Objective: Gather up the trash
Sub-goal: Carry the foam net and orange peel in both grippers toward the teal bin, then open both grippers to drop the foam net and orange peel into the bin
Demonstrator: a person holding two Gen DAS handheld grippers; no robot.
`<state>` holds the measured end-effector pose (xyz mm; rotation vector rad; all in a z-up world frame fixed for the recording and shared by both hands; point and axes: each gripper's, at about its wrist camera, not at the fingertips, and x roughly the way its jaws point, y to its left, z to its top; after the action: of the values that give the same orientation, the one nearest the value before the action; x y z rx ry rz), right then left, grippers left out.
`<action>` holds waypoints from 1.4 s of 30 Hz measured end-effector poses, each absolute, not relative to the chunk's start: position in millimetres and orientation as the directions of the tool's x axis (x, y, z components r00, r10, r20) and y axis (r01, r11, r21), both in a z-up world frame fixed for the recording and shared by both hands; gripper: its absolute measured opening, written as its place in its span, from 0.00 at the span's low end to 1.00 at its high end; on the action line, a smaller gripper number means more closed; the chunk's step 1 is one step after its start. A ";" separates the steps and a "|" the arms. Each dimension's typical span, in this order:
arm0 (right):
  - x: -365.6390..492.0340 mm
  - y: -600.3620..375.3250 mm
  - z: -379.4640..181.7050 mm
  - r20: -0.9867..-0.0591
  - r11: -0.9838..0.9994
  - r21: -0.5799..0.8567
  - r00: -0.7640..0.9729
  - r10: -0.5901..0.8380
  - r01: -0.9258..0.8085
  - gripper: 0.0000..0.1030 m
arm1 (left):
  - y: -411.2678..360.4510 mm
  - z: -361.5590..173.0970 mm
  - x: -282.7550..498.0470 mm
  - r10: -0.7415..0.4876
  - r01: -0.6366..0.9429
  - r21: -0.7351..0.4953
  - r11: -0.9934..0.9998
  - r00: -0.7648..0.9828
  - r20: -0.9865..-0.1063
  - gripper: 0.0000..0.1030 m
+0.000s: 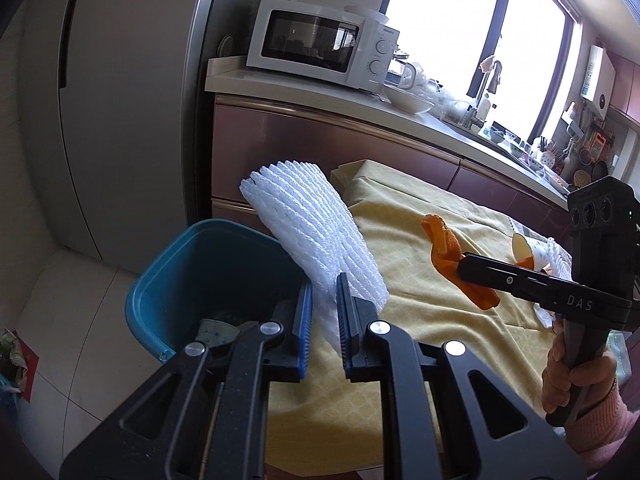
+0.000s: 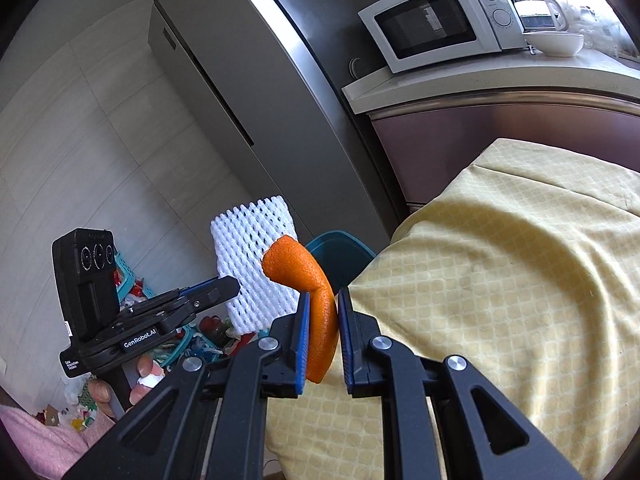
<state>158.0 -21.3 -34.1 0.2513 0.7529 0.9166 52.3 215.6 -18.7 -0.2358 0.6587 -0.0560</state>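
My left gripper is shut on a white foam fruit net, which stands up over the rim of a blue trash bin beside the table. My right gripper is shut on a curled orange peel, held above the table's left edge with the blue trash bin just beyond. In the left wrist view the right gripper shows at the right with the orange peel. In the right wrist view the left gripper carries the foam net. A paper cup lies on the table.
A yellow cloth covers the table. Behind it run brown cabinets under a counter with a white microwave and a bowl. A grey fridge stands left. A teal basket and litter sit on the floor.
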 end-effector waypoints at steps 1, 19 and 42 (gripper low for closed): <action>159.3 -17.7 -33.8 -0.481 0.598 0.498 0.374 0.793 -0.628 0.12 | 217.8 -19.1 52.1 -0.119 -0.030 -0.232 0.972 0.791 -0.601 0.12; 180.0 34.5 -32.2 -0.509 0.570 0.495 0.313 0.802 -0.656 0.12 | 242.1 -33.5 67.2 -0.041 -0.120 -0.206 0.971 0.767 -0.640 0.12; 205.6 95.5 -58.5 -0.578 0.596 0.495 0.273 0.769 -0.632 0.14 | 259.7 -84.7 111.4 -0.017 -0.191 -0.203 0.960 0.688 -0.725 0.14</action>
<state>205.6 95.5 -58.5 0.1801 0.8826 0.9489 111.4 259.7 -84.7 -0.2732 0.8083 0.0988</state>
